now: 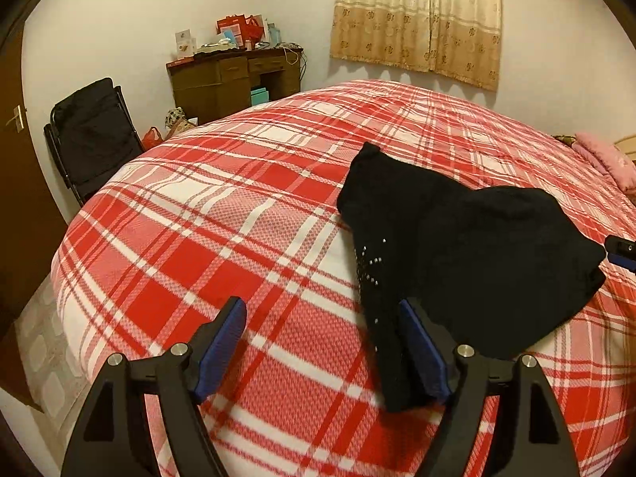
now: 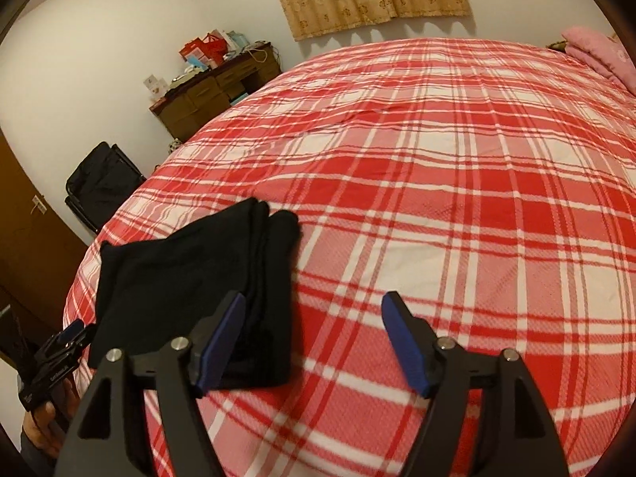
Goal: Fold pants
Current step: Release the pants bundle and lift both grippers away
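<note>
The black pants lie folded in a compact bundle on the red plaid bedspread, with small silver studs on one edge. My left gripper is open and empty, hovering above the bed just left of the pants' near corner. In the right wrist view the pants lie at the left, and my right gripper is open and empty, just right of the bundle above the bedspread. The left gripper also shows in the right wrist view at the pants' left edge.
A wooden desk with boxes stands by the far wall. A black folding chair stands left of the bed, next to a brown door. A pink pillow lies at the far right. A beige curtain hangs behind.
</note>
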The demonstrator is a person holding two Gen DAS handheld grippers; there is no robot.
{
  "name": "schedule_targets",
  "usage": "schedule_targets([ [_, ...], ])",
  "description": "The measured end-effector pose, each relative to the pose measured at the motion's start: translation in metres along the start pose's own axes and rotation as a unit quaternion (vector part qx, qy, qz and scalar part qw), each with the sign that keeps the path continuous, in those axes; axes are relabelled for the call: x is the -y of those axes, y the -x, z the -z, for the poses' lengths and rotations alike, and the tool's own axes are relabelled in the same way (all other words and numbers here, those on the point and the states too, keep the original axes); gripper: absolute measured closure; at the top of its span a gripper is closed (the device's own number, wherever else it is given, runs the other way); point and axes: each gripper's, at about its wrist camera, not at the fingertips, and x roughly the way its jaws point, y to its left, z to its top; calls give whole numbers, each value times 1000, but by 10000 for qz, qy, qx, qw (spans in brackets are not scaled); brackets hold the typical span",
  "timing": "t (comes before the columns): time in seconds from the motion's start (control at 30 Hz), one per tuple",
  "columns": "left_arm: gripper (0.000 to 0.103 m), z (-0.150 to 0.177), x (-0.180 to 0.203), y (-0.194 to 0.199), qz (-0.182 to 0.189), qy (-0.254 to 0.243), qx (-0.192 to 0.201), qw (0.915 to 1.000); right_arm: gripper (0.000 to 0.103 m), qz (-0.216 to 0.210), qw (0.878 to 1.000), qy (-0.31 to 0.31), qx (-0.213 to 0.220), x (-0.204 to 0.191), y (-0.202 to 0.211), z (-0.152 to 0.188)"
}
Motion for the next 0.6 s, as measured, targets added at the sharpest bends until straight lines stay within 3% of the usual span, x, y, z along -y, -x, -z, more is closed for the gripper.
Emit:
schedule_targets([
  [0.13, 24, 4, -2, 15, -30, 115, 61, 9999, 25, -33, 10000, 78, -4, -6, 11, 8],
  [0.33, 23, 5, 12, 68, 107, 85, 588, 9982, 24, 67, 9990, 429, 129, -31, 49, 30],
  [0.6, 23, 2, 40, 143, 454, -2, 1114, 9927, 6, 400, 9840, 1293, 1155, -83, 151, 61],
])
